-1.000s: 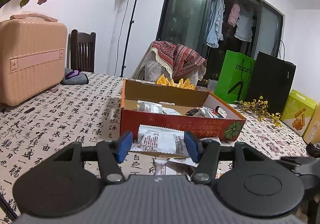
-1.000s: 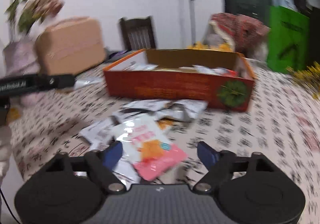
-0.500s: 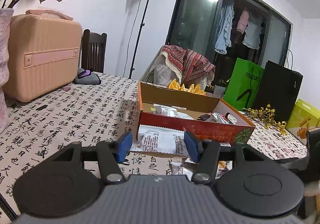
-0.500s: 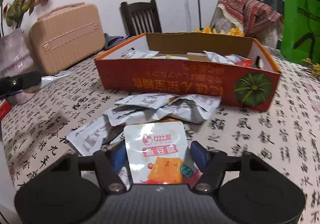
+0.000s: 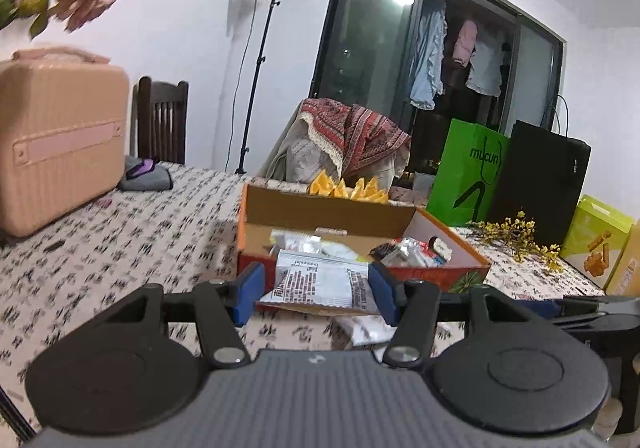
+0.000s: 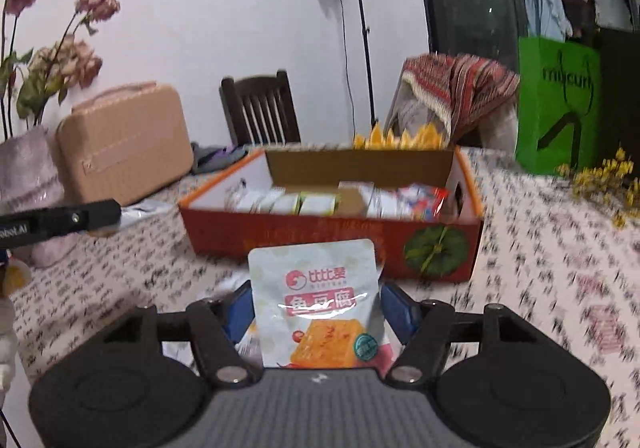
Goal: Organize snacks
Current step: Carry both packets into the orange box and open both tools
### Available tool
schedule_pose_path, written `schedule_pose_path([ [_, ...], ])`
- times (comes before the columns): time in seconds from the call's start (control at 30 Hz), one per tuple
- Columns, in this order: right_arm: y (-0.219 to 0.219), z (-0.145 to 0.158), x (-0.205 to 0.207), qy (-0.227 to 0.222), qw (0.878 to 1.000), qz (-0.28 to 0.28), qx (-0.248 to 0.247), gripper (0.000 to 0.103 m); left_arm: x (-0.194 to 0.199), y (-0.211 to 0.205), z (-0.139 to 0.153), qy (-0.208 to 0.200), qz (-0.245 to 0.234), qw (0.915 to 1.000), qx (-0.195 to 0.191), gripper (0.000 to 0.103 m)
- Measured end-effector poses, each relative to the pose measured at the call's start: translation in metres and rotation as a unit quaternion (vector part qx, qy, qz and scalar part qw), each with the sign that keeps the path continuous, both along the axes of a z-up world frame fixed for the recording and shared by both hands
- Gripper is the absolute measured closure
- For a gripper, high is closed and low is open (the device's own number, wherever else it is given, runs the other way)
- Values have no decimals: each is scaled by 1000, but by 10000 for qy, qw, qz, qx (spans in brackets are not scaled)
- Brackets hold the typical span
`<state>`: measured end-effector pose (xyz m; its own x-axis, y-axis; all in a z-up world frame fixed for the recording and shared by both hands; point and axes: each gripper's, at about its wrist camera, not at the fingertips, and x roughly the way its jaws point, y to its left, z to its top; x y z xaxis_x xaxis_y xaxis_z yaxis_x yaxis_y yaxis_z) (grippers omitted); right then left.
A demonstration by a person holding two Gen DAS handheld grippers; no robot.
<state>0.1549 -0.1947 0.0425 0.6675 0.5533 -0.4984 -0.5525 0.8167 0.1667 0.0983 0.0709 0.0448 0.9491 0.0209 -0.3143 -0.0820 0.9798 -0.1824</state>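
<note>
Your right gripper (image 6: pixel 316 308) is clamped on a white packet (image 6: pixel 320 300) with red lettering and an orange block printed on it — lower centre of frame, held upright. Your left gripper (image 5: pixel 316 288) pinches a silver packet (image 5: pixel 320 282) covered in small print, lying flat. Behind both sits the orange cardboard box (image 6: pixel 320 236) with snacks inside, on a calligraphy-print tablecloth (image 6: pixel 540 240) — pink suitcase (image 5: pixel 56 136) at left.

home: hung laundry (image 5: pixel 452 48), dining chair (image 5: pixel 162 120)
</note>
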Motion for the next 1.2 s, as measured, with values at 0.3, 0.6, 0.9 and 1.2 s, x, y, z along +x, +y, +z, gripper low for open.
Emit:
schedule_pose_path([
  [0.3,18,36,50,-478,9988,-129,22,37,51,-15,26,-225,-67,9996,146,44],
  [0.6,44,38,125,-369,9974,-584,201,37,129,-13,28,-134,107,9998,76,44],
  [0.9,50,5,151,-429,9955,-825,198,36,172,-3,-2,133,159,9998,75,44],
  [1.2,27,-4,163,92,9918,-1060,712,0,165,7,-8,-82,543,9985,-71,0],
])
